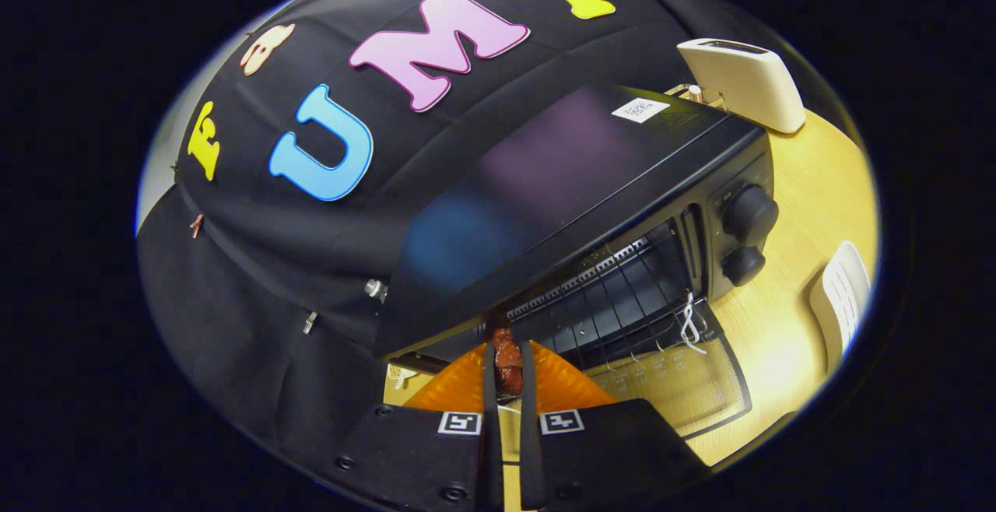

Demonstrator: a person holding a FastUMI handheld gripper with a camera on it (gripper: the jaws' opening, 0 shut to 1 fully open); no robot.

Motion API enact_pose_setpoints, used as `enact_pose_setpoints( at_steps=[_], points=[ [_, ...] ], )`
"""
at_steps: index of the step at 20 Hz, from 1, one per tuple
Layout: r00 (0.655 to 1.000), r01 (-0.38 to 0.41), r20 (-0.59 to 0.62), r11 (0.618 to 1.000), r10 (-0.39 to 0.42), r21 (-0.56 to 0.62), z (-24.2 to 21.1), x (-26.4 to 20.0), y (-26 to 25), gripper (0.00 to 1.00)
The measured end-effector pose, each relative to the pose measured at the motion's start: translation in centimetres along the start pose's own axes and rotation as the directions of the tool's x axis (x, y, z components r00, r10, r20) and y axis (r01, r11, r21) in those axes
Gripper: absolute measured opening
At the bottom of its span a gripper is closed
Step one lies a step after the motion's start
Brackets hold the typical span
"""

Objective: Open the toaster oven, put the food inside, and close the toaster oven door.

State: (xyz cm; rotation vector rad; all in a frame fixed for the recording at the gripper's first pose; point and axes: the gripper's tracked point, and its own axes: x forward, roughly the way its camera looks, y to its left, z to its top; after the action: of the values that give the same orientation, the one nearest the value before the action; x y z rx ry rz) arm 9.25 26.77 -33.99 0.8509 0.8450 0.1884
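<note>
Gripping reddish food (508, 362), gripper (508, 356) before open toaster oven (591, 185), cream toaster (743, 80) behind, wire rack (615, 302) inside.

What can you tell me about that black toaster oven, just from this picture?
The toaster oven is a black box, metal by its look, with a glossy top that carries a small white sticker. Two round black knobs sit one above the other beside the opening. Its glass door is folded down flat, a white string tied at its handle, and a wire rack shows inside. It stands on a pale wooden table. The gripper, its jaws shut on a reddish-brown food piece, is at the oven's mouth.
</note>
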Motion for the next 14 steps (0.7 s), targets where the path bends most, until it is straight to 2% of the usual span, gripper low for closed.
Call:
enact_pose_setpoints(
  at_steps=[3, 7, 11, 14],
  points=[
    [1.0, 0.025, 0.019, 0.999, -0.025, 0.02, 0.1, 1.8, -0.6, 0.12],
    [0.997, 0.053, 0.043, 0.993, -0.058, 0.108, 0.1, 3.9, -1.4, 0.13],
    [0.995, 0.075, 0.059, 0.992, -0.081, 0.106, 0.5, 4.3, -1.9, 0.13],
    [0.986, 0.152, 0.058, 0.987, -0.155, 0.058, 0.0, 4.0, -3.8, 0.22]
  ],
)
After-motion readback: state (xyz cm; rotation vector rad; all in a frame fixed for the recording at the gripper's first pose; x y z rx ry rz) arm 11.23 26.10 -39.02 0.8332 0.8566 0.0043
